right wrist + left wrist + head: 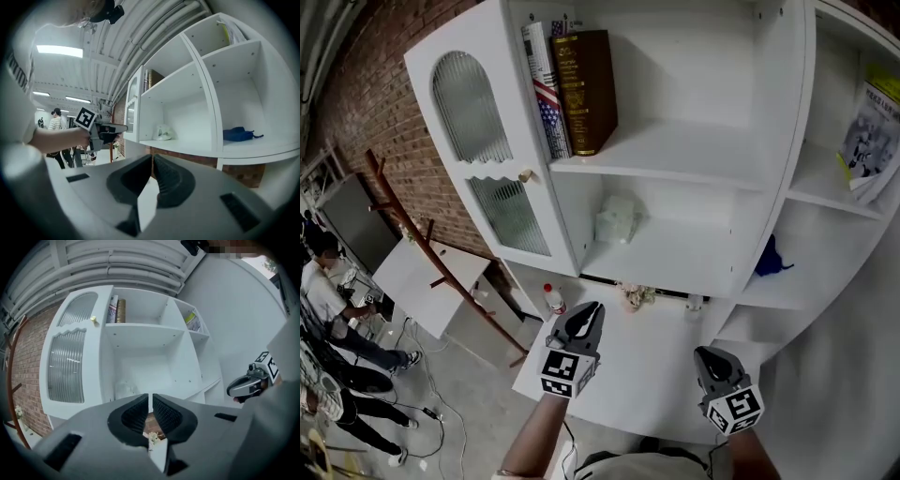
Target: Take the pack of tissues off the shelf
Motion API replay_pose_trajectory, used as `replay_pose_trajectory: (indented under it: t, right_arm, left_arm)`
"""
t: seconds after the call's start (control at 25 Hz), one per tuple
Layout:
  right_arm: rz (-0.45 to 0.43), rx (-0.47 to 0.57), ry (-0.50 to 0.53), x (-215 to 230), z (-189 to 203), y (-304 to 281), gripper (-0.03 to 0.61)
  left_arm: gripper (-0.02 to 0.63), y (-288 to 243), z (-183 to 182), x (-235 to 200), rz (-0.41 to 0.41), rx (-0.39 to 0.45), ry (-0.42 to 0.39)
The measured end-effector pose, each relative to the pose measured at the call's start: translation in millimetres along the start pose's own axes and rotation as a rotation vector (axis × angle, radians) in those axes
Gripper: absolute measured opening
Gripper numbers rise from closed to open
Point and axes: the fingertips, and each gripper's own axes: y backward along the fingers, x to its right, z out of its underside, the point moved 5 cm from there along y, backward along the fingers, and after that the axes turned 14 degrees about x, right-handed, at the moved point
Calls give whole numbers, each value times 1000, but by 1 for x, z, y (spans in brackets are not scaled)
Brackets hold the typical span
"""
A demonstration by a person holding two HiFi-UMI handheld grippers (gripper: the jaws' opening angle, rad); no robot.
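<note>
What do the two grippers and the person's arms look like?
Both the left gripper and the right gripper have grey, rounded bodies with black ribbed pads. Each carries a white cube with black square markers. No cables show. The left forearm is bare, with no sleeve in sight.

Pack of tissues (617,220): sitting in the shelf unit's (675,159) middle compartment, below the books (572,89).
Cloth (772,258): lying in the compartment to the right.
Left gripper (592,309), right gripper (703,354): hovering side by side before the shelf unit.
</note>
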Motion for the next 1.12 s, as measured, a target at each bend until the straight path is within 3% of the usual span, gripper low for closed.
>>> replay_pose_trajectory:
  t: [0.48, 0.76, 0.84, 1.12]
  right_arm:
    - [15, 3, -27, 32, 6, 2, 34]
    - [60, 10, -22, 39, 8, -2, 34]
    - [77, 15, -26, 41, 7, -4, 34]
    - [99, 33, -20, 42, 5, -17, 34]
  left_arm:
    - [28, -78, 1, -27, -68, -99, -12]
    - [41, -119, 11, -39, -23, -153, -28]
    - [93, -130, 14, -42, -10, -185, -27]
    - [103, -166, 38, -62, -7, -323, -46]
